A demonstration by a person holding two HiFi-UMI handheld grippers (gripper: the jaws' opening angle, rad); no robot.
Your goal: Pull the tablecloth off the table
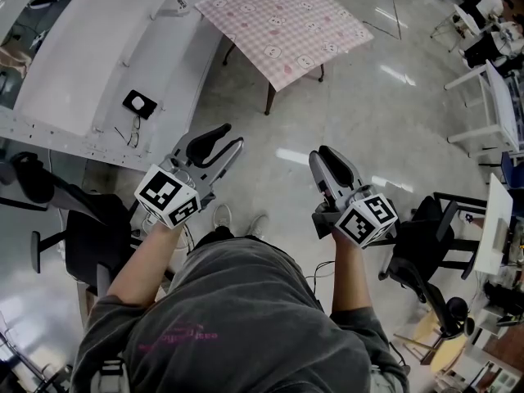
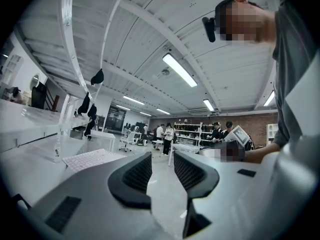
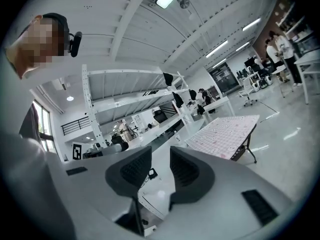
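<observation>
**A:** Where is the tablecloth?

**B:** The tablecloth [image 1: 282, 23] is ahead of me and a little to the left, well apart from both tongs. It is pink checked and lies flat over a small tabletop. The cloth hides that tabletop, so I see only its dark legs [image 1: 268, 98] below the near corner.

**A:** How do its edges lie?

**B:** One corner points toward me and hangs a short way over the edge. The two near edges run back from it, one to the left and one to the right. The far left corner comes near the rim of the long white tabletop [image 1: 98, 56] on my left. I cannot tell whether they touch.

**A:** And your tongs?

**B:** Both are released and hold nothing. In the left gripper view the left tongs [image 1: 223, 142] have their jaws apart, with only floor and the distant room showing in the gap. In the right gripper view the right tongs [image 1: 327, 160] stand open the same way. I hold both low in front of my body, side by side, and they point toward the cloth.

**A:** Is there room to move?

**B:** Bare grey floor [image 1: 352, 113] runs from my shoes [image 1: 237, 218] up to the table legs and spreads wide to the right of the cloth. Black office chairs stand close on either side of me, one at my left [image 1: 90, 244] and one at my right [image 1: 426, 244]. White desks [image 1: 499, 97] line the far right.
</observation>
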